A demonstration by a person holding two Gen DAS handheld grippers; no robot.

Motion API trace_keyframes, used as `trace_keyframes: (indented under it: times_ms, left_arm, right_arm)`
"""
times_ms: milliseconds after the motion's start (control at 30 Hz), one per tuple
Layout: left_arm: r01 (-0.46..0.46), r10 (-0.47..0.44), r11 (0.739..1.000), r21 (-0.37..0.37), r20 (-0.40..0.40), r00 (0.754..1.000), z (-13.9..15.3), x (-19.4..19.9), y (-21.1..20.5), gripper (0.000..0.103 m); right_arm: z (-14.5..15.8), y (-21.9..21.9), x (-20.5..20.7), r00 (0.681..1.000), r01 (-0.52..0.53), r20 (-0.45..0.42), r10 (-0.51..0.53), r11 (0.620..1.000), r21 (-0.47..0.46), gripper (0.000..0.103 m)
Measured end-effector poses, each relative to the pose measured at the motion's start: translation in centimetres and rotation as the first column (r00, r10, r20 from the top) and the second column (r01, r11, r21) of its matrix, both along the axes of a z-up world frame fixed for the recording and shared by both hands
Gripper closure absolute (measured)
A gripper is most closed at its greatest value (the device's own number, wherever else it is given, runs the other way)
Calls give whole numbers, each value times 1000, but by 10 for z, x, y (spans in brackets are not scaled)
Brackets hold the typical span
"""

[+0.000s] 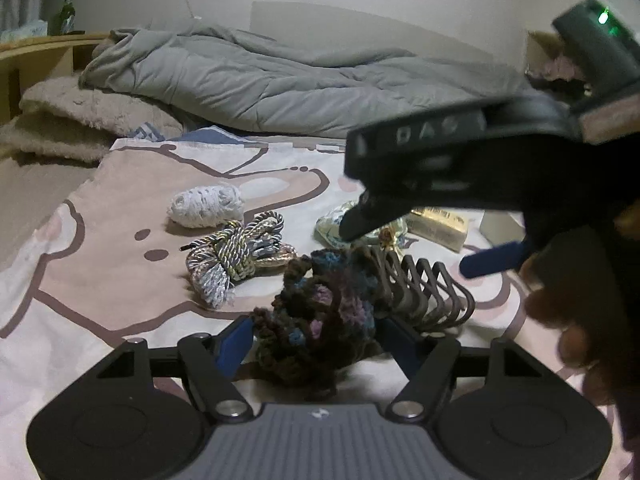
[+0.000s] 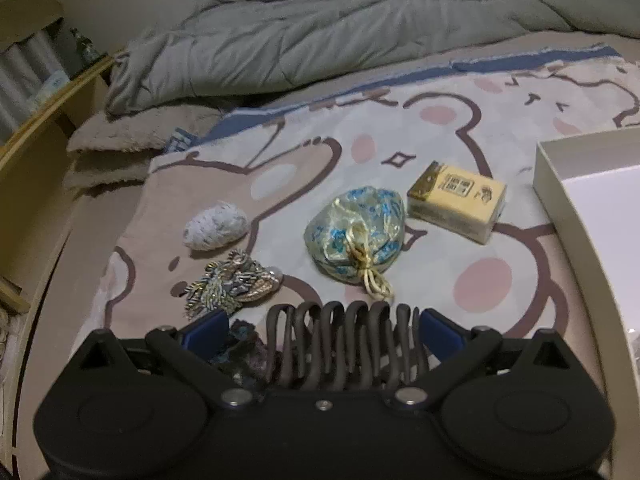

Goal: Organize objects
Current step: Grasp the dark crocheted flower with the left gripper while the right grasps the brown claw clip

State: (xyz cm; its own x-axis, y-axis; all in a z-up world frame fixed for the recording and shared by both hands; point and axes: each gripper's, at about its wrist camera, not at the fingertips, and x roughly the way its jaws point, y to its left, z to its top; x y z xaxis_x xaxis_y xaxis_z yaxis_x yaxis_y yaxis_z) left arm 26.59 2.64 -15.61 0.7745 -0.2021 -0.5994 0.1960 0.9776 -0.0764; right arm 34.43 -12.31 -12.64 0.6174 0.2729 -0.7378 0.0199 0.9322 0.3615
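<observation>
While the left gripper [image 1: 316, 336] brackets a dark yarn bundle [image 1: 320, 312] on the bear-print bedsheet [image 1: 80, 280], its blue pads stand at the bundle's sides, jaws half spread; whether they press cannot be told. At two o'clock the right gripper [image 1: 420, 236] hangs over the wire rack [image 1: 424, 292], so the two tools could collide, and loose yarn may snag on the rack's loops beside it.

Seen from the right wrist, the right gripper [image 2: 320, 328] straddles the wire rack [image 2: 340, 344], jaws wide, contact unclear; lifting could drag the yarn [image 2: 244, 348] at seven o'clock. The white box [image 2: 560, 184] at three o'clock shows a bare floor. The tied brocade pouch [image 2: 356, 232] stays closed, contents hidden.
</observation>
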Motion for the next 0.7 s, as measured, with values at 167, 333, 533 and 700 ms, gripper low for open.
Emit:
trace_keyframes:
  times_ms: [167, 333, 533, 700]
  left_arm:
    - [-5, 5, 1000, -10, -15, 1000, -6, 5, 3, 30]
    - [-16, 15, 1000, -10, -64, 998, -14, 10, 6, 42]
    - [-36, 34, 999, -24, -65, 997, -14, 10, 12, 55]
    - [-45, 42, 998, -36, -73, 996, -12, 10, 15, 57]
  right_arm:
    - [-12, 1, 7, 999, 16, -35, -18, 999, -45, 0]
    - [-21, -8, 12, 997, 32, -65, -32, 999, -2, 0]
    - [-29, -12, 14, 994, 41, -109, -32, 996, 77, 5]
    - [-27, -19, 6, 997, 13, -80, -2, 991, 135, 15]
